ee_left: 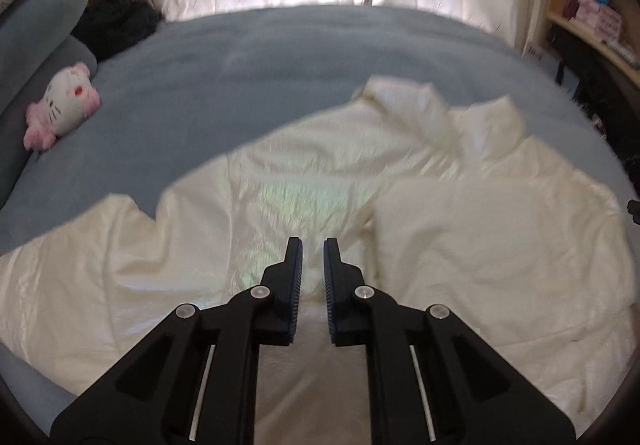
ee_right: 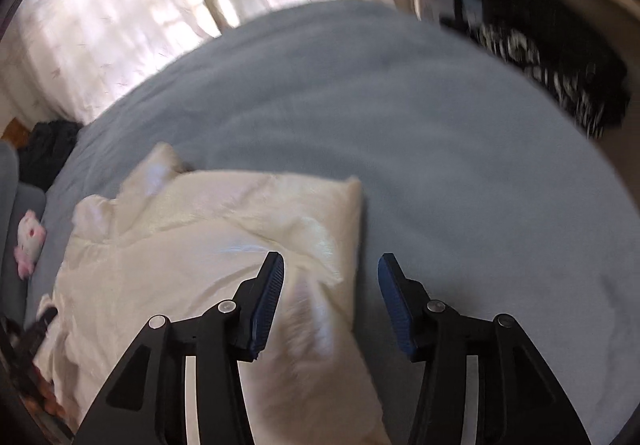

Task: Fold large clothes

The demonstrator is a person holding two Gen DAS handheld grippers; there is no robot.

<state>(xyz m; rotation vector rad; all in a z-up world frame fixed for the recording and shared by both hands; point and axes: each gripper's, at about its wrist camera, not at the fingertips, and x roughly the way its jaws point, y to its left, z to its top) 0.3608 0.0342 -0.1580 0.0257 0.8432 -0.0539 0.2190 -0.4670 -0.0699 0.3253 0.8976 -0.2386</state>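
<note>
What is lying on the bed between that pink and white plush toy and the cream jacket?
Nothing: in the left wrist view, only bare blue-grey bedcover separates the plush toy from the cream jacket.

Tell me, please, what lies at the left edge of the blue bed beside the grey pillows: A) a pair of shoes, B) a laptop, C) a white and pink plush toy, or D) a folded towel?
C: a white and pink plush toy rests on the blue bed against the grey pillows, away from the cream garment.
</note>
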